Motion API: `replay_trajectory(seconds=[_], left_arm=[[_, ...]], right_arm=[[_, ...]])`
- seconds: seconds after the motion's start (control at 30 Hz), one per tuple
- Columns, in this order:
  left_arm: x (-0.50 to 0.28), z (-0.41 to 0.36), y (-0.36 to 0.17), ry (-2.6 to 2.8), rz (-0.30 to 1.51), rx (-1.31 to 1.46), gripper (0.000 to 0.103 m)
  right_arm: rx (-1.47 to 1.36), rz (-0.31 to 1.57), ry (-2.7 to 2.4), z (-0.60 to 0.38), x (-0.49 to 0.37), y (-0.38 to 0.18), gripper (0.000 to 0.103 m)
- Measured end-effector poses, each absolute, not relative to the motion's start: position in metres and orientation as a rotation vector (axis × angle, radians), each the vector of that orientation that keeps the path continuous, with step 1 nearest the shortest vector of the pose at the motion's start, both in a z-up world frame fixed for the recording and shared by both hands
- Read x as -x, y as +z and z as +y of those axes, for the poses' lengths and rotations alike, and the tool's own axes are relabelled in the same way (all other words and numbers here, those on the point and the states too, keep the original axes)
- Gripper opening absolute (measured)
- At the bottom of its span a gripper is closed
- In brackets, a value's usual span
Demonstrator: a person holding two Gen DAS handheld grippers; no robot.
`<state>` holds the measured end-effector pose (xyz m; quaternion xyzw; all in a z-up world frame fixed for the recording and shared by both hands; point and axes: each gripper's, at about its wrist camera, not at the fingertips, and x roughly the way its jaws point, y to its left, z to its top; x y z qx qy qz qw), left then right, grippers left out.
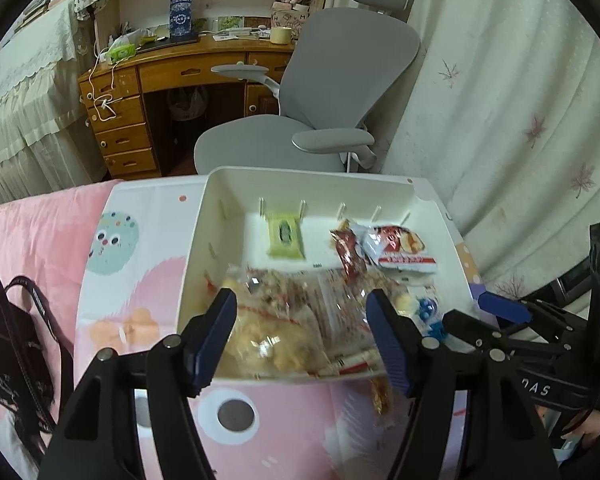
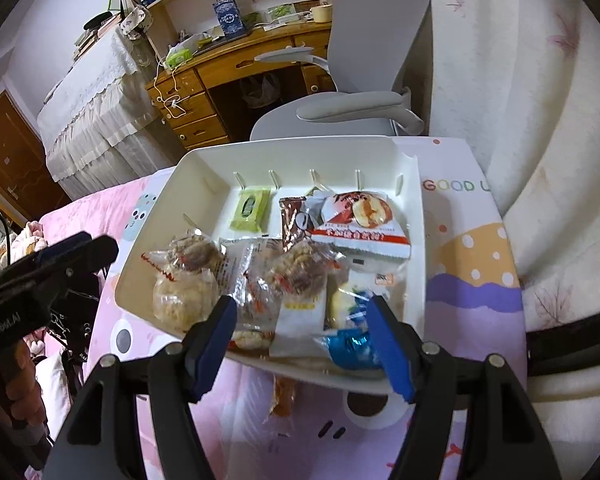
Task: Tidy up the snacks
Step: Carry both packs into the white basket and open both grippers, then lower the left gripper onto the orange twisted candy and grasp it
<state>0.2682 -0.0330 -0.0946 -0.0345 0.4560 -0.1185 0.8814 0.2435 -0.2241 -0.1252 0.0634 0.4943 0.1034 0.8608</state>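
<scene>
Both grippers over the white bin (image 2: 414,216) on the pink blanket (image 1: 40,224). Bin is glossy rigid plastic, rounded corners, thin rib slots along the far wall. Left gripper (image 1: 302,334): jaws about half open, blue pads apart, nothing pinched; clear crinkly bags of crumbly puffed snacks (image 1: 272,320) sit below the gap, near edge of the bin. Right gripper (image 2: 304,340): same, roughly half open, holding nothing; under it a flat white packet (image 2: 300,326) and a shiny blue foil candy (image 2: 350,344). Further back in the bin: small matte green packet (image 2: 251,210), a brown foil stick (image 2: 292,220), a white-and-red pillow bag (image 2: 360,220) with round crackers printed on it. One orange-brown stick snack (image 2: 283,398) in clear wrap lies outside, on the blanket just beside the bin's near wall. Printed cartoon cloth (image 2: 472,256) under the bin, smooth, pastel blobs. Grey mesh chair (image 1: 340,80) and a wooden desk (image 1: 172,72) behind.
</scene>
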Motion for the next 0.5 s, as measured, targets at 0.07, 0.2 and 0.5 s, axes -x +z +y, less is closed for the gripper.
replay_trajectory(seconds=[0.07,0.2,0.5], left_arm=[[-0.258,-0.038,-0.096,-0.253,0.961,0.080,0.066],[-0.235,-0.046,-0.100,-0.249,0.984,0.087,0.066],[-0.193,-0.073,-0.120,-0.252,1.053,0.077,0.066]], right_arm=[[-0.137,1.035,0.212,-0.230,-0.235,-0.123,0.068],[-0.158,1.045,0.205,-0.244,-0.219,-0.122,0.068],[-0.175,1.069,0.200,-0.277,-0.177,-0.133,0.068]])
